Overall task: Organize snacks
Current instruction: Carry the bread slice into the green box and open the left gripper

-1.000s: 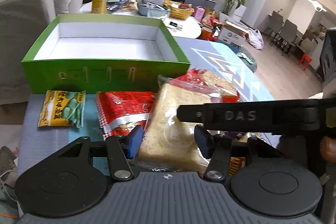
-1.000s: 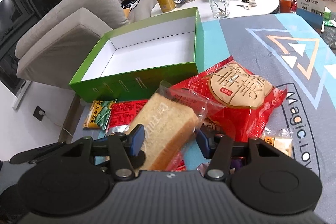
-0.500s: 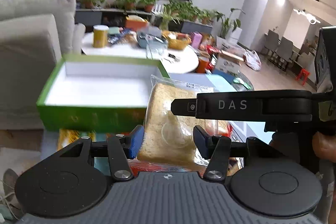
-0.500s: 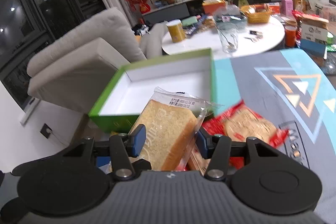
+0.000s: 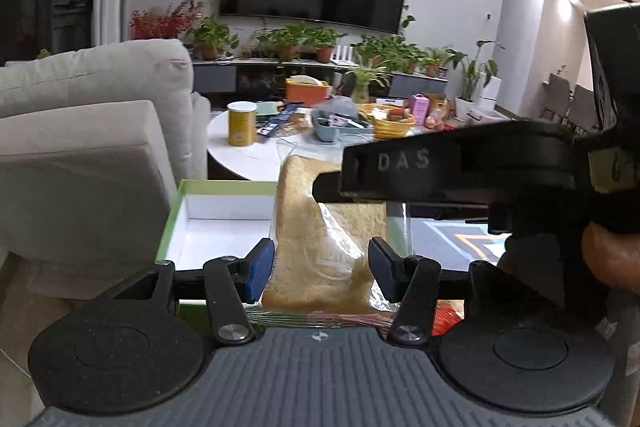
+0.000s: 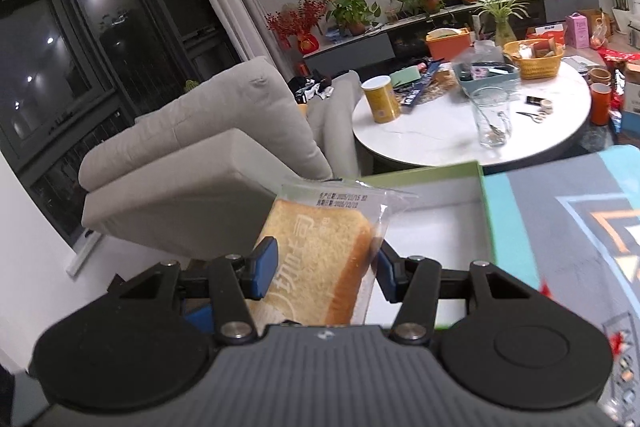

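A slice of bread in a clear wrapper (image 5: 316,235) hangs in the air in front of the open green box (image 5: 172,223). My left gripper (image 5: 320,267) is shut on its lower part, blue pads against the bag on both sides. One of the right gripper's fingers (image 5: 400,167) crosses over the bread from the right. In the right wrist view my right gripper (image 6: 324,267) is also shut on the bread (image 6: 316,247), which stands tilted. Behind it the green box (image 6: 486,211) shows a white, empty inside. A red snack packet (image 5: 448,319) peeks out below.
A grey sofa (image 5: 80,147) stands left of the box. Behind it is a round white table (image 6: 440,131) with a yellow can (image 6: 380,99), a glass (image 6: 490,123) and a basket (image 6: 532,59). The blue patterned mat (image 6: 580,227) lies right of the box. A hand (image 5: 608,255) grips the right tool.
Both grippers have risen with the bread, lifting it off the snack pile. The views have tipped up; the green box sits lower and the packets on the mat have dropped out of sight.
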`<state>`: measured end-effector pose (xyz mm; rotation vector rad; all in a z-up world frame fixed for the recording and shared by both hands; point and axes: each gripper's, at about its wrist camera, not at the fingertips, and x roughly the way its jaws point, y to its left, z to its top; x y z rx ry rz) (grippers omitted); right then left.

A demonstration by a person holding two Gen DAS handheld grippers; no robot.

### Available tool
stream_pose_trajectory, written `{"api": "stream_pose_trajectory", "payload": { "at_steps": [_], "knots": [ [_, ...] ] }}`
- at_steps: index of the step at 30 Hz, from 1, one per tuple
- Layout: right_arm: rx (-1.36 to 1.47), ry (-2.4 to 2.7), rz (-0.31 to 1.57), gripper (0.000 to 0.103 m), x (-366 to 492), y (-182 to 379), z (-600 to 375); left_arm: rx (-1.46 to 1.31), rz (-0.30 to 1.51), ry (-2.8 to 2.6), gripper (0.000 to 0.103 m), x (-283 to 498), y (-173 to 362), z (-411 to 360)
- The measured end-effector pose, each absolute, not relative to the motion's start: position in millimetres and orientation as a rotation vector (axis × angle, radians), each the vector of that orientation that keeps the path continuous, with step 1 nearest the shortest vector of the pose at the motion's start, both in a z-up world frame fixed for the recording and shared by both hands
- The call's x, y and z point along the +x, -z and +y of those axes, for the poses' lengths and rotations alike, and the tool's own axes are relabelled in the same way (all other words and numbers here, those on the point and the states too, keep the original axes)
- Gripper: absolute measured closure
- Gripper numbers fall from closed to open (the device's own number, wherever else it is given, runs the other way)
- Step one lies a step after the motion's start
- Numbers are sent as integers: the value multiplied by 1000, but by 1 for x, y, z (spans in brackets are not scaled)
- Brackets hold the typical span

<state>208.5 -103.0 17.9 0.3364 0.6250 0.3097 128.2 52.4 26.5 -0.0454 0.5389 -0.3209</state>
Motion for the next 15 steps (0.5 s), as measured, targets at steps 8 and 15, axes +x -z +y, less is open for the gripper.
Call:
{"api": "stream_pose_trajectory", "payload": {
  "at_steps": [8, 15],
  "knots": [
    [375, -327, 670, 0, 249, 1, -83, -63, 587, 273, 54, 175, -10, 75],
    [389, -327, 729, 0, 277, 23, -71, -71, 636, 244, 54, 211, 15, 87]
  ]
}}
